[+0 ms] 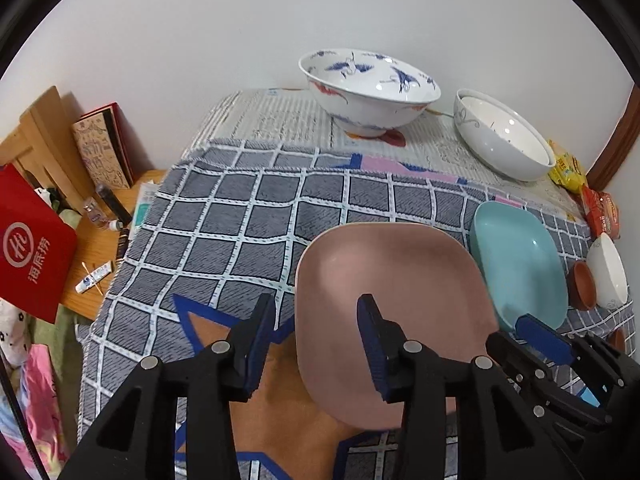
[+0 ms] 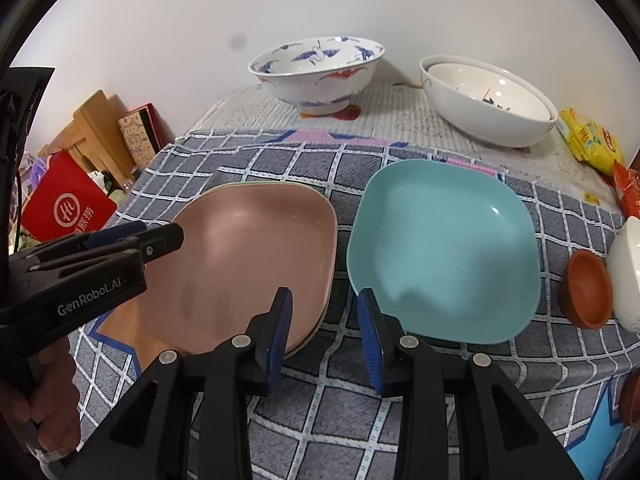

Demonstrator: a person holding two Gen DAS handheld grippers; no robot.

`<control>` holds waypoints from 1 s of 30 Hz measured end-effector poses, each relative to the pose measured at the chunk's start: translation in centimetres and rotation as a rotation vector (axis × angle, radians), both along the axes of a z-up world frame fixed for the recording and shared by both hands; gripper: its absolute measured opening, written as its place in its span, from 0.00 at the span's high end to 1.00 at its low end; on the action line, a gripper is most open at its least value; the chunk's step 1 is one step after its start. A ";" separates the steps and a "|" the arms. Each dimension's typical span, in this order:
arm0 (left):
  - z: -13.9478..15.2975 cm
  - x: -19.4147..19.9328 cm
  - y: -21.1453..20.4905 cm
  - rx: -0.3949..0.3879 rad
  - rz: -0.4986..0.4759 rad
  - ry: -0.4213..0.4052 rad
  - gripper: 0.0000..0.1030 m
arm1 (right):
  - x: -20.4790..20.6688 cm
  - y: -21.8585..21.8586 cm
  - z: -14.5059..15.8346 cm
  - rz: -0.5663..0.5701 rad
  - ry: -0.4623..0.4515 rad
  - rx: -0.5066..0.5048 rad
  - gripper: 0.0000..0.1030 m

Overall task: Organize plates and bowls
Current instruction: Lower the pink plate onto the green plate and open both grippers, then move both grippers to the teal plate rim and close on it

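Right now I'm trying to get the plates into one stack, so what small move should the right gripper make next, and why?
Probably ease the right gripper forward and rightward onto the near-left rim of the teal plate. Its fingers are open and empty, with that rim just ahead of them. The teal plate lies alone on the checked cloth, beside the pink plate, which already tops a stack.

- Illumination: bright, even and diffuse indoor light in both views; white wall evenly lit.
- Glare: small highlights on the teal plate [image 2: 444,252] and the plain white bowl [image 2: 490,106].
- Shadows: soft, falling across the pink plate [image 1: 394,320].
- Distortion: strong fisheye curvature, black vignette in the corners.
- Focus: centre sharp; edges slightly soft.
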State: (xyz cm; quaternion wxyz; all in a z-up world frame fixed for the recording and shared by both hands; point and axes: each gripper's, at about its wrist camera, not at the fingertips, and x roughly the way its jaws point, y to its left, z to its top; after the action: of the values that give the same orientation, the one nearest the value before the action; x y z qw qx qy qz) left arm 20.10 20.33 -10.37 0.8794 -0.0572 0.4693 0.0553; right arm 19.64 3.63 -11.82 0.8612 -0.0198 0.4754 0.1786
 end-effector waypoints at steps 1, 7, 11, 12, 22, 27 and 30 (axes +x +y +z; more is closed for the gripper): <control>0.3 -0.2 -0.1 -0.003 0.001 -0.004 0.61 | -0.2 -0.2 0.2 0.001 -0.004 0.000 0.67; 1.8 -1.1 -1.7 0.003 -0.011 -0.025 0.61 | -1.4 -2.8 1.9 -0.035 -0.023 0.026 0.67; 2.6 -1.5 -3.2 -0.015 -0.024 -0.035 0.60 | -1.7 -5.8 3.3 -0.095 -0.048 0.041 0.67; 2.8 -1.6 -3.8 -0.020 -0.033 -0.039 0.60 | -1.8 -6.6 3.6 -0.110 -0.054 0.044 0.67; 4.5 -1.1 -9.0 -0.019 -0.070 -0.058 0.53 | -2.2 -14.1 6.0 -0.256 -0.131 0.023 0.66; 4.6 0.2 -10.7 -0.014 -0.072 -0.067 0.48 | -1.7 -16.7 5.9 -0.282 -0.112 0.049 0.66; 4.1 1.3 -11.5 0.024 -0.062 -0.058 0.47 | -1.3 -17.4 5.3 -0.285 -0.099 0.062 0.66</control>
State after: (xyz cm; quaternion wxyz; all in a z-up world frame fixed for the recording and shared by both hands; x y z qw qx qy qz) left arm 21.36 8.87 -6.23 0.8947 -0.0337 0.4443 0.0317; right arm 18.39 -13.72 -6.47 0.9003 0.0657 0.4248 0.0682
